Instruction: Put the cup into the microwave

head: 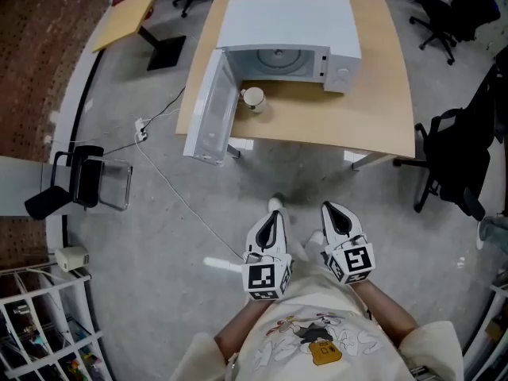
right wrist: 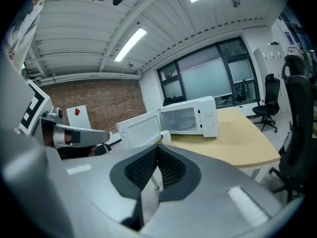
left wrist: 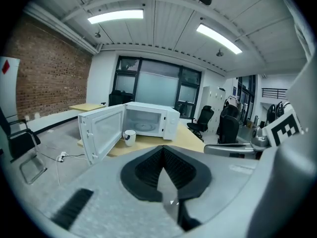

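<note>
A white microwave (head: 286,42) stands on the far part of a wooden table (head: 381,94), its door (head: 210,109) swung wide open to the left and its inside empty. A white cup (head: 253,98) stands on the table just in front of the opening, beside the door. Both grippers are held low, close to the person's body and well short of the table. My left gripper (head: 274,215) is shut with nothing in it, and so is my right gripper (head: 329,208). The left gripper view shows the cup (left wrist: 130,136) and microwave (left wrist: 148,123) far ahead; the right gripper view shows the same cup (right wrist: 165,135) and microwave (right wrist: 190,117).
A white cable (head: 171,189) runs over the grey floor from a power strip (head: 140,129) toward the person's feet. A black chair (head: 79,182) stands at the left, office chairs (head: 456,161) at the right. A second table (head: 127,14) is at the far left.
</note>
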{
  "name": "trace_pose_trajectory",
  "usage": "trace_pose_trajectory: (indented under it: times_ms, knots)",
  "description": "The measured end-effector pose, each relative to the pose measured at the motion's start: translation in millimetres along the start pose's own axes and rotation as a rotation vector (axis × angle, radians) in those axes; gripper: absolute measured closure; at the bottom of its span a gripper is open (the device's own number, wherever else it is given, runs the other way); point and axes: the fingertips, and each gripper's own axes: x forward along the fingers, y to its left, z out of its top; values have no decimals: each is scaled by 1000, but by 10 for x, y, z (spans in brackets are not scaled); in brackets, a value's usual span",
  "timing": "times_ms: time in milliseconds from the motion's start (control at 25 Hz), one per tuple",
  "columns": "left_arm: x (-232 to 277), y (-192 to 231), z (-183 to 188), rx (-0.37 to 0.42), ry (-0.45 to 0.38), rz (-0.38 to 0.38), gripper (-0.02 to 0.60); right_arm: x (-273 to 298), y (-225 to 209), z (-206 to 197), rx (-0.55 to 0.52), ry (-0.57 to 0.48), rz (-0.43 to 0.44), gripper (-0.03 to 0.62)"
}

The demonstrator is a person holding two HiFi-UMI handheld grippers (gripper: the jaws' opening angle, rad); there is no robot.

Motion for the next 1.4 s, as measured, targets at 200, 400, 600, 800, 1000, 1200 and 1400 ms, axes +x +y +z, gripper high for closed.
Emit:
trace_pose_trajectory:
  times_ms: [200,400,600,800,1000,1200,1400]
  knots:
    - [565,295,139,-25,8,2,580,508,-139,67,-16,18,-5,588]
    - [1248,676,458,38,21,-66,580,1158,-360,375,-44,3,-66,588]
    - [1625,893,682,87,56,-157,580,1697,-499,741,-66,-23,-139,589]
    - [1913,1039,767,62,63,-140,580,2087,-631,916,-79,-22,-152,589]
    - [2210,1209,793,37,7,-59,580,2308,-732,907,-85,-4,-120,588]
    - [2403,1322,638,35,5,-6,418,2390,-723,830,-113,29,-67,588]
    - [2685,1511,484,16,-15,87,251,2432,-774,796,-96,44,-63,588]
